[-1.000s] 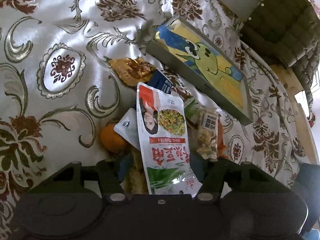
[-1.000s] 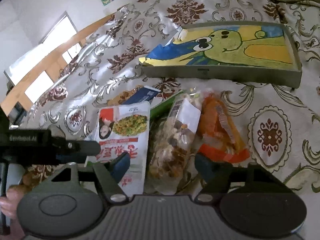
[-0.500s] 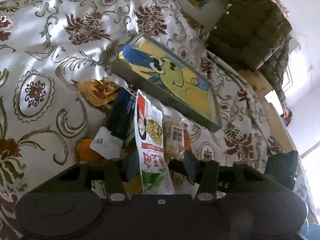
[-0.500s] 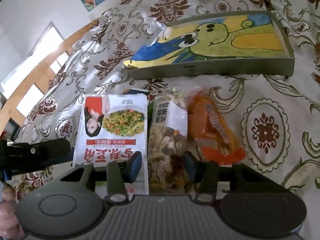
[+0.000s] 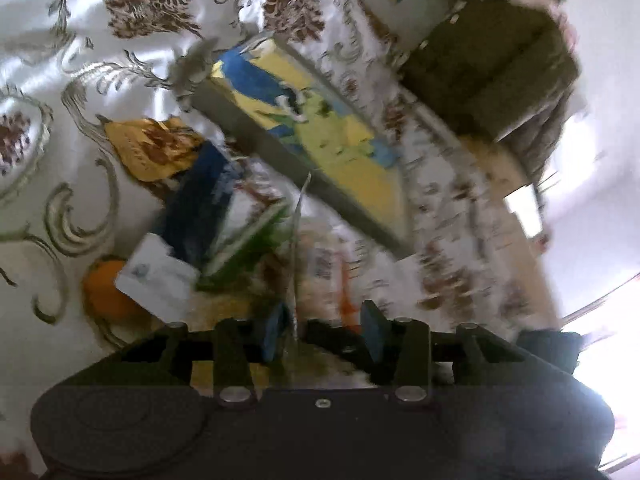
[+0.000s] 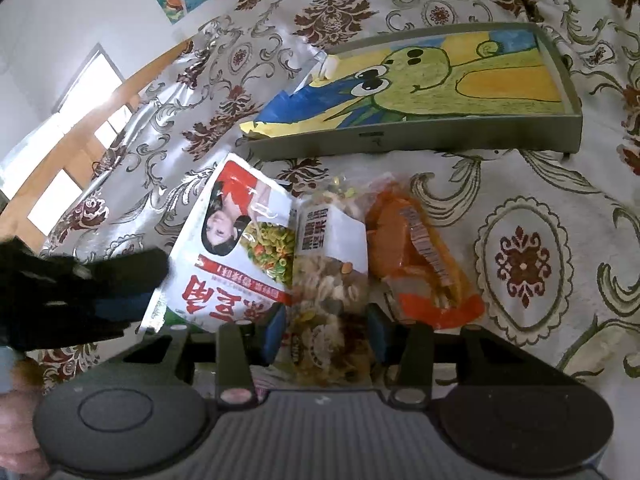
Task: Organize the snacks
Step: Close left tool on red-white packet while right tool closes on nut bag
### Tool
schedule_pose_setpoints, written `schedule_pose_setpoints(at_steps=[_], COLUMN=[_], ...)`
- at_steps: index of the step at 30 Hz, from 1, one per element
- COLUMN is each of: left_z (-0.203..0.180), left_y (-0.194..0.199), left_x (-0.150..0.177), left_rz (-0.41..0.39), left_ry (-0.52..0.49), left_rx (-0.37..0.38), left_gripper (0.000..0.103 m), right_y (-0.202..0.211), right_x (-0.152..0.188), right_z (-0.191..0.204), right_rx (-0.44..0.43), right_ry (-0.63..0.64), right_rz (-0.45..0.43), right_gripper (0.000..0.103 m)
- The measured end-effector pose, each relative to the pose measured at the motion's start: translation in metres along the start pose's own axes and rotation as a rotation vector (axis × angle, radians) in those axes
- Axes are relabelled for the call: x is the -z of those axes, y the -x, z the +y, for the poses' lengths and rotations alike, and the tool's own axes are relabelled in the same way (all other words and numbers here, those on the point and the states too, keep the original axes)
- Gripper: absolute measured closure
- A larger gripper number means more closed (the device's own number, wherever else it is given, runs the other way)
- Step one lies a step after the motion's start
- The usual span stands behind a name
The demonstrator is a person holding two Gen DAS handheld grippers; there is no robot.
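Note:
A grey tray with a green cartoon lining [image 6: 420, 140] [image 5: 256, 140] lies at the back of the cloth. My left gripper [image 5: 324, 330] holds the white and red snack pouch [image 6: 240, 256], seen edge-on in the blurred left wrist view [image 5: 296, 264], lifted and tilted above the pile. My right gripper [image 6: 326, 330] has its fingers around the clear bag of mixed nuts [image 6: 332, 276]; the pads sit at its sides. An orange packet [image 6: 420, 256] lies to the right of the nuts.
In the left wrist view a gold packet [image 5: 152, 152], a dark blue packet [image 5: 200, 204], a white packet [image 5: 156, 280], a green-edged packet [image 5: 244, 244] and an orange fruit [image 5: 104, 292] lie on the floral tablecloth [image 6: 520, 264]. A padded chair [image 5: 492, 76] stands behind.
My left gripper has closed on the white and red pouch, lifted it and turned it edge-on. My right gripper has moved onto the nut bag and narrowed around it.

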State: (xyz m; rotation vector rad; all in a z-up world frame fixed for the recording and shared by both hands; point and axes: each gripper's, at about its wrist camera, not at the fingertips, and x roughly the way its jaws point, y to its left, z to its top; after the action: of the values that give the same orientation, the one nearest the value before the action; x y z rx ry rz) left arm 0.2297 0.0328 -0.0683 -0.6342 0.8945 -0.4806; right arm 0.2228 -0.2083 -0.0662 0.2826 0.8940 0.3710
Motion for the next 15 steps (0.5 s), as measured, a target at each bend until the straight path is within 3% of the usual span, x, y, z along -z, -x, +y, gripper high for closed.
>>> schedule_pose_setpoints(at_steps=[6,8,12,13,15], left_z=[0.005,0.005,0.004,0.005,0.004], left_y=[-0.015,-0.020,-0.023,-0.022,-0.022], left_x=[-0.001,-0.002,-0.001,-0.001,-0.001], left_rz=[0.032,0.045,0.059,0.058,0.056], left_ry=[-0.022,-0.039,-0.060,-0.065,-0.068], left_rx=[-0.053,-0.067,-0.103,-0.111,-0.113], left_gripper=[0.060,0.073,0.083,0.091,0.092], right_y=[-0.003,-0.006,-0.017,-0.018,-0.017], right_x=[0.000,-0.002,-0.005,-0.004,-0.005], right_z=[0.000,-0.003,-0.008,-0.009,-0.008], right_rx=[0.013,0.005,0.005,0.003,0.007], right_ry=[0.008,-0.003,-0.030,-0.035,-0.031], right_rz=[-0.005,0.002,0.029,0.028,0.025], right_gripper=[0.053,0.050,0.050,0.050,0.053])
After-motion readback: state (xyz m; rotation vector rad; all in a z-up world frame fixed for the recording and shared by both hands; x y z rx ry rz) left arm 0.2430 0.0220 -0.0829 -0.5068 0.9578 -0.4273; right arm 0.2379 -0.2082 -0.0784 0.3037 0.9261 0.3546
